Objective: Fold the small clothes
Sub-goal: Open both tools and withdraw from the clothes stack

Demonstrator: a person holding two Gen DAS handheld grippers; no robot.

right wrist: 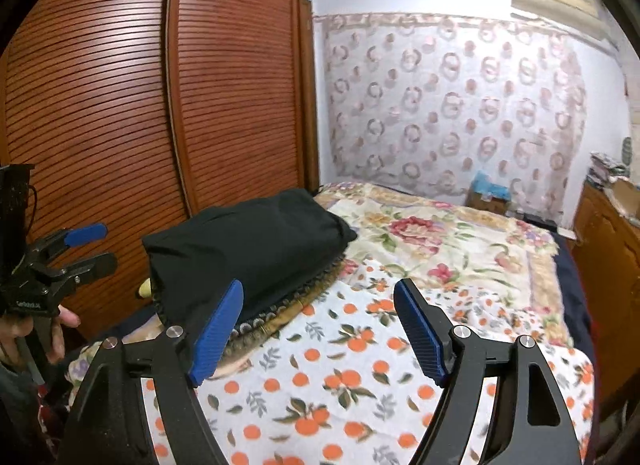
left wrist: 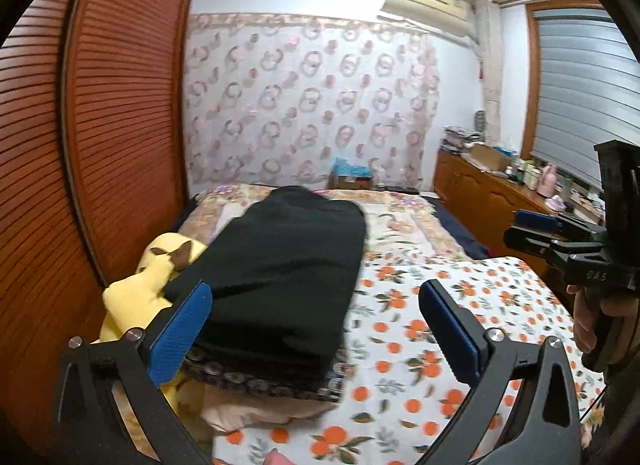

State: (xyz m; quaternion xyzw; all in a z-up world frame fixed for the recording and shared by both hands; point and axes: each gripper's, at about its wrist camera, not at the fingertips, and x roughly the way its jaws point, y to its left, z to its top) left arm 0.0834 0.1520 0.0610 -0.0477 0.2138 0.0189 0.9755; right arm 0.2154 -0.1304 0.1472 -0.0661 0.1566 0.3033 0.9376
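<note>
Both tongs hanging apart over the bed, gripping nothing

The left tongs (left wrist: 316, 325) and right tongs (right wrist: 318, 329) are gaping wide above the orange-print sheet (right wrist: 340, 385). The folded black garment (left wrist: 280, 265) is sitting on a patterned cloth (left wrist: 260, 379) beside the yellow plush toy (left wrist: 136, 289), near the wardrobe (right wrist: 120, 105).
</note>
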